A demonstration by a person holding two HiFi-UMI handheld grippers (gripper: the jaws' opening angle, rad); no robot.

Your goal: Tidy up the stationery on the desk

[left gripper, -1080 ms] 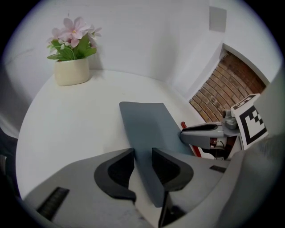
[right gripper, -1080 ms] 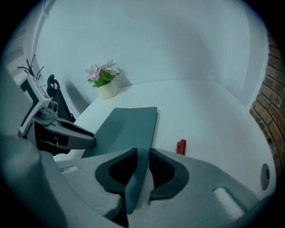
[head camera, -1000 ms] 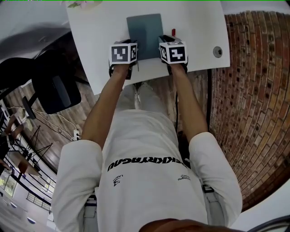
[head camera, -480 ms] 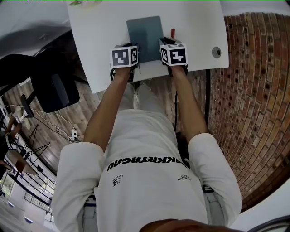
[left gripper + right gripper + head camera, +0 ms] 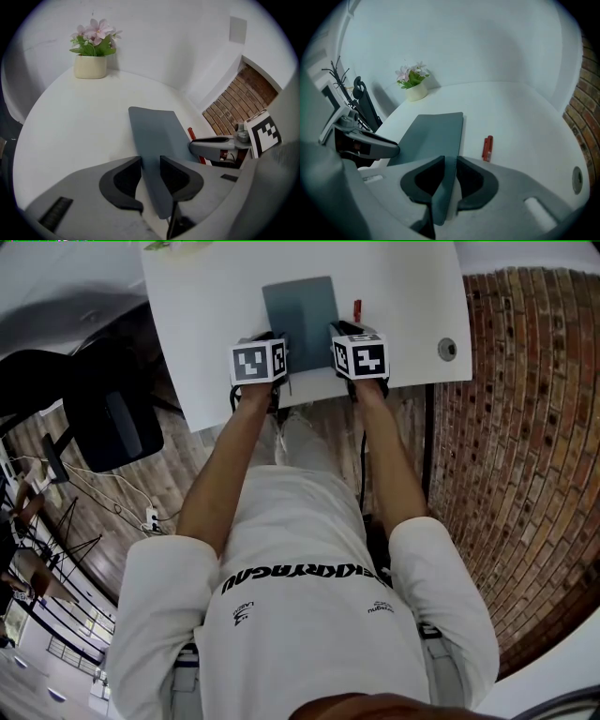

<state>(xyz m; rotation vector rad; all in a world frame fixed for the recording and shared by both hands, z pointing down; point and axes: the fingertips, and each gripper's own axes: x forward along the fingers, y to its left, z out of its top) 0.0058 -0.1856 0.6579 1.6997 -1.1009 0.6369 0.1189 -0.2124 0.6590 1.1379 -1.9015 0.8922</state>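
The white desk (image 5: 211,324) is mostly bare. A thin grey-blue folder (image 5: 300,310) lies flat on it and stretches away ahead of both claws, its near edge at the desk's front. The left gripper (image 5: 151,168) pinches that edge near one corner and the right gripper (image 5: 450,174) pinches it near the other. I'd guess the two-corner hold is there to keep so broad and floppy a sheet level when it is lifted or slid. A potted flower (image 5: 90,65) stands far ahead of the left claw, well clear. A small red pen (image 5: 487,148) lies just ahead and to the right of the right claw, beside the folder and not touching it, untouched.
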